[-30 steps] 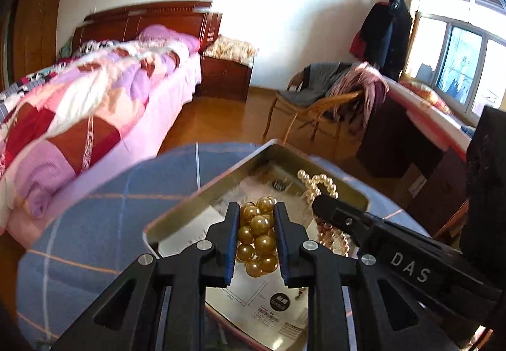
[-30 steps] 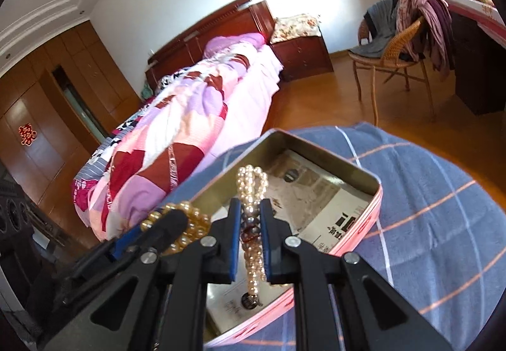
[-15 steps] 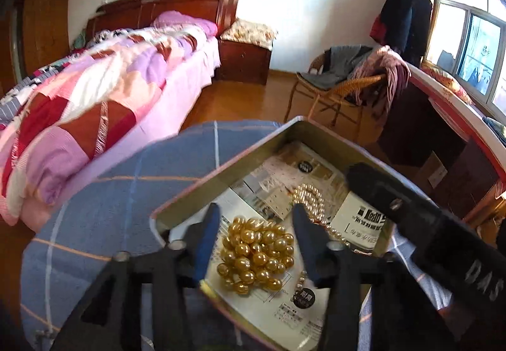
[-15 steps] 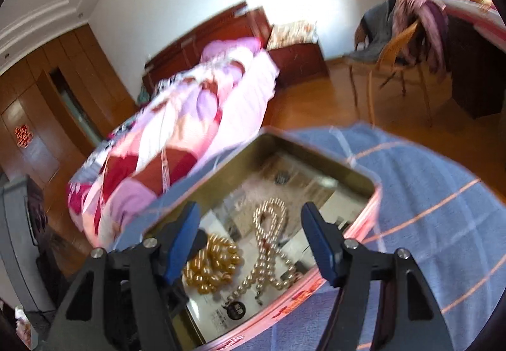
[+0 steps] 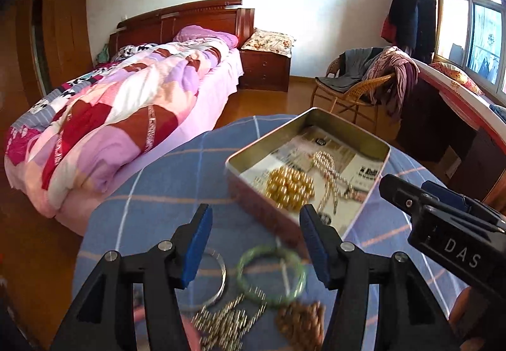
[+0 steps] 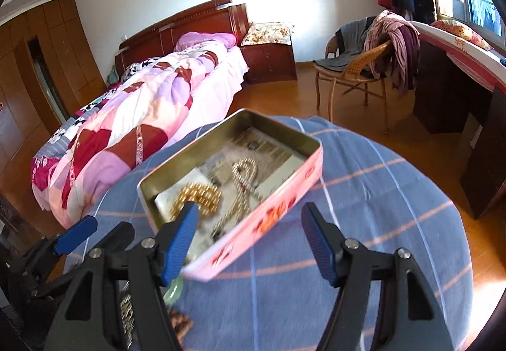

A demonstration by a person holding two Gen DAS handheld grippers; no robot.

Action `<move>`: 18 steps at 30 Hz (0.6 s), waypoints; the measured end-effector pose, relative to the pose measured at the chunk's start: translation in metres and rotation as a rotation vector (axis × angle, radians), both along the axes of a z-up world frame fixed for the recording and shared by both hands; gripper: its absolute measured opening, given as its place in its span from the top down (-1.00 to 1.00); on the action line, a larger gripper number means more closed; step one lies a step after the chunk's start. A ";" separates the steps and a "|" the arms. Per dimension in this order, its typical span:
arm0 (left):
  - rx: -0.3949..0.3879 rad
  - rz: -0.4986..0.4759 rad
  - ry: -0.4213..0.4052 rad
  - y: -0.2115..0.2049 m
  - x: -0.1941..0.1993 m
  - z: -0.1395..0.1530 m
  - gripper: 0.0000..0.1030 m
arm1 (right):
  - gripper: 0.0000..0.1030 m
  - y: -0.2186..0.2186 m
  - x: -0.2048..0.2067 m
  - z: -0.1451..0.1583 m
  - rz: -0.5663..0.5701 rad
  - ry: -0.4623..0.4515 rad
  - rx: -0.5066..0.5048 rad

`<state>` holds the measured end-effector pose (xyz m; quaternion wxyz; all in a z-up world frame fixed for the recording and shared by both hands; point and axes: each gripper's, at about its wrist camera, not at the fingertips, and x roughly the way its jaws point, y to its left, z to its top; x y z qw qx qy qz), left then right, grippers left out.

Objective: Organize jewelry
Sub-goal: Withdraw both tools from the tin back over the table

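A pink metal tin [image 5: 249,193] [image 6: 284,193] stands open on the blue checked tablecloth. Inside lie a gold bead string [image 5: 289,186] [image 6: 199,196] and a white pearl necklace [image 5: 329,167] [image 6: 245,183]. My left gripper [image 5: 256,240] is open and empty, above a green bangle [image 5: 272,275], a silver bangle [image 5: 215,281], a silver chain [image 5: 227,322] and brown beads [image 5: 300,322] on the cloth. My right gripper [image 6: 249,240] is open and empty, near the tin's front corner. It also shows in the left wrist view [image 5: 442,215].
The round table [image 6: 379,224] carries the blue cloth; its edge drops to a wooden floor. A bed [image 5: 126,104] lies to the left, a wicker chair [image 5: 357,91] with clothes and a desk [image 6: 458,66] stand behind.
Both grippers opened, letting the gold beads and the pearl necklace fall into the tin, then pulled back from it. The loose jewelry on the cloth came into the left wrist view.
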<state>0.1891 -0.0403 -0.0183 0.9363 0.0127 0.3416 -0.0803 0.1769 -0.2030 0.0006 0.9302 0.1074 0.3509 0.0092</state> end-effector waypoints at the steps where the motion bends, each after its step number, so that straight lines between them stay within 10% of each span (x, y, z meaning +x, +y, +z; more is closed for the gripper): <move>1: -0.004 0.001 0.000 0.003 -0.004 0.001 -0.14 | -0.38 0.004 -0.006 0.001 0.006 -0.001 -0.009; 18: -0.003 0.043 -0.041 0.039 -0.065 0.002 -0.37 | -0.38 0.038 -0.059 0.004 0.058 -0.022 -0.081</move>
